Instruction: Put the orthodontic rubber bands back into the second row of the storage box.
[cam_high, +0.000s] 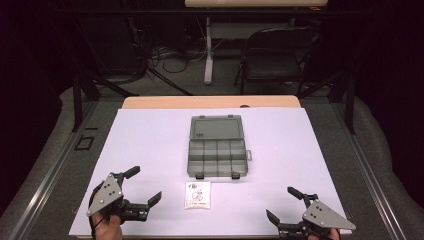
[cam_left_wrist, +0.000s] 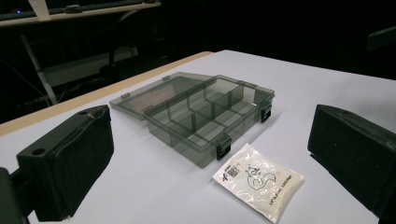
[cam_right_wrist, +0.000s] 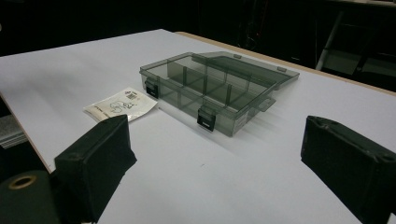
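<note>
Packet: flat on worktop, just before open organizer box
Bearing: 3 o'clock of left gripper, the nearer one
Left gripper: agape, empty
Right gripper: agape, empty

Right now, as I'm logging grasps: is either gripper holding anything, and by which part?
Nothing is held. The left gripper and right gripper are both open and empty, short of the packet and organizer box.

A translucent smoky-grey plastic compartment box with glossy walls and black plastic latches sits on a matt white sheet over a pale wooden tabletop; beside it, a shiny white plastic sachet. Jaw pads look matt black, rubbery.
</note>
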